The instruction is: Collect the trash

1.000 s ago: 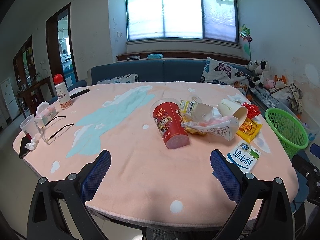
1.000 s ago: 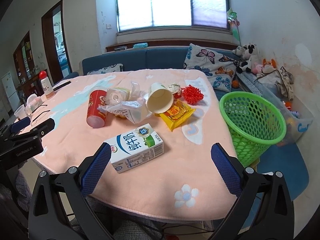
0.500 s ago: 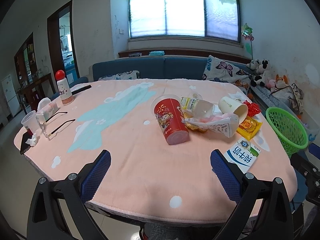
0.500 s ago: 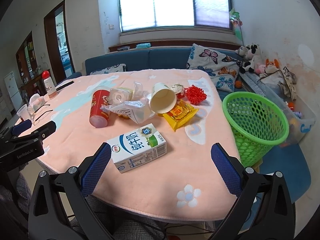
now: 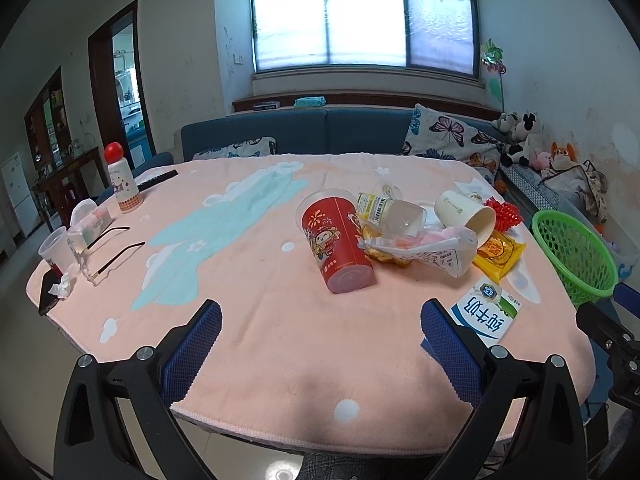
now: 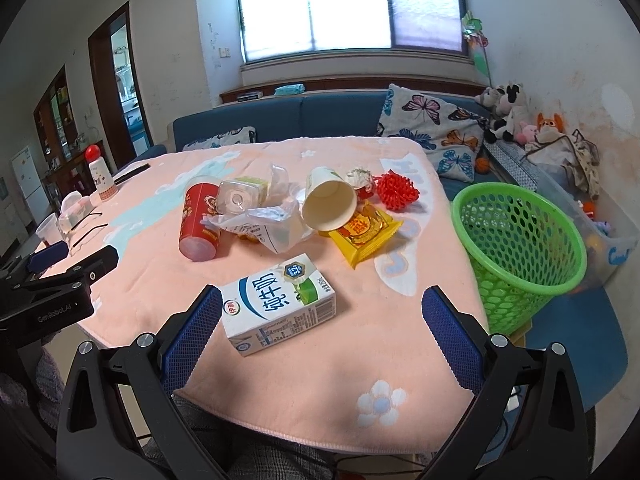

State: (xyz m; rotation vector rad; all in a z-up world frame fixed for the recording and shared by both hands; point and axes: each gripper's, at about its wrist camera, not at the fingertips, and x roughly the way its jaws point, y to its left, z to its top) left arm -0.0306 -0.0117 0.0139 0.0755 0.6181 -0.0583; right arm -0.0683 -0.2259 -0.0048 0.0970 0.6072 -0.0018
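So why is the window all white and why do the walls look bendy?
In the right wrist view the window is washed out by daylight far brighter than the room; in the left wrist view it is less blown out, showing grey ripples outside. Both views use fisheye lenses, so the door frame curves and the corners go black. The milk carton stays sharp.
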